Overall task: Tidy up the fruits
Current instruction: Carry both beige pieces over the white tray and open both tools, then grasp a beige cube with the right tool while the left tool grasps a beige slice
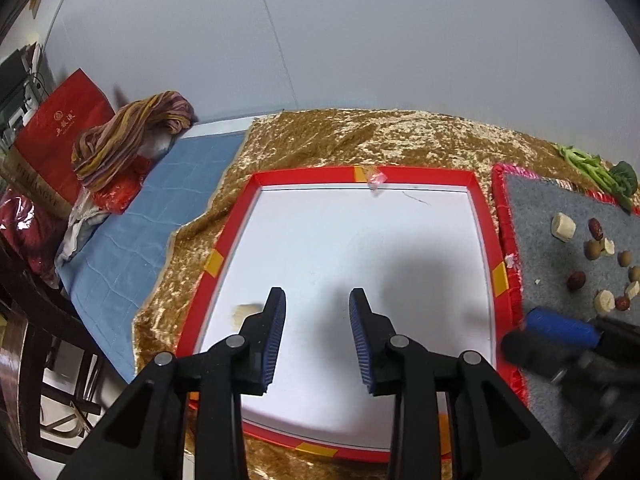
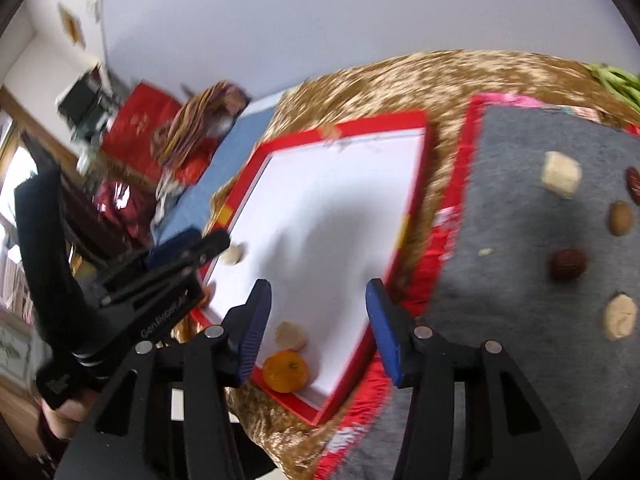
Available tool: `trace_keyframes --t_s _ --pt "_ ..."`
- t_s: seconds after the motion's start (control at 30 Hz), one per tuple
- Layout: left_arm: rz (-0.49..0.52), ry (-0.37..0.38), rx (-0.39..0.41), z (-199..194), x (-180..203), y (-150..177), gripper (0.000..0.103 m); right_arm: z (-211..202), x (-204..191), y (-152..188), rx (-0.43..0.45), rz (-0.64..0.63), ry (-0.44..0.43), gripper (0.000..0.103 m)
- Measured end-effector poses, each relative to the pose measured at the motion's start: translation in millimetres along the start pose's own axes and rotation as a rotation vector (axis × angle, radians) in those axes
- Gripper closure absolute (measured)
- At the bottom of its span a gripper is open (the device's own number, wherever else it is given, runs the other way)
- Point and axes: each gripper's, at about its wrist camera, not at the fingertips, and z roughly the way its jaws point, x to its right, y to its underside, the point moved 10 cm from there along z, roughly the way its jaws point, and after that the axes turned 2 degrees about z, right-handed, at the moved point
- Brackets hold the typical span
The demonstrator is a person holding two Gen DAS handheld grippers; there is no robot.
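Note:
A white tray with a red rim (image 1: 482, 216) lies on a gold cloth. My left gripper (image 1: 318, 300) hangs open over its near half, holding nothing. A pale banana piece (image 1: 244, 312) lies in the tray beside the left finger. In the right wrist view my right gripper (image 2: 318, 292) is open over the tray's near corner (image 2: 320, 416), above a tangerine (image 2: 286, 371) and a pale fruit piece (image 2: 291, 336). Right of the tray, a grey mat (image 2: 500, 208) holds several pieces: a banana chunk (image 2: 561, 176), a longan (image 2: 620, 218) and a dark red date (image 2: 568, 265).
Green vegetables (image 1: 592, 168) lie at the far right of the gold cloth. A blue cloth (image 1: 160, 216), a striped bundle (image 1: 128, 136) and a red bag (image 1: 60, 136) sit to the left. A dark chair (image 1: 36, 340) stands at the left edge.

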Motion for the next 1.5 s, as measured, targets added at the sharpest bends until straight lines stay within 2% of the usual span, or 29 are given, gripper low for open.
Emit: trace_keyframes --t_s 0.3,0.47,0.63,0.8,0.93,1.13,1.27,1.33,1.37,1.5 --pt "0.067 0.100 -0.010 -5 58 -6 0.070 -51 57 -14 0.073 0.133 0.056 0.052" --pt "0.140 0.199 -0.002 -13 111 -9 0.070 -83 86 -15 0.107 0.162 0.099 0.052" --pt "0.225 0.298 -0.010 -18 167 -4 0.070 -129 139 -19 0.158 0.267 0.163 0.052" --pt "0.296 0.404 -0.006 -26 218 4 0.070 -157 195 -10 0.159 0.412 0.230 0.052" --pt "0.340 0.503 -0.008 -31 255 10 0.070 -154 223 3 0.100 0.518 0.250 0.052" --pt "0.389 0.543 -0.002 -26 283 13 0.070 -140 240 10 0.064 0.571 0.275 0.053" --pt "0.431 0.572 -0.006 -18 296 17 0.070 -129 250 11 0.052 0.603 0.299 0.060" --pt "0.460 0.594 -0.005 -15 302 19 0.070 -125 256 12 0.044 0.602 0.330 0.069" --pt "0.464 0.610 -0.010 -14 305 20 0.070 -124 258 12 0.040 0.593 0.348 0.077" --pt "0.480 0.675 -0.069 -10 316 33 0.068 -129 256 11 0.043 0.570 0.350 0.077"
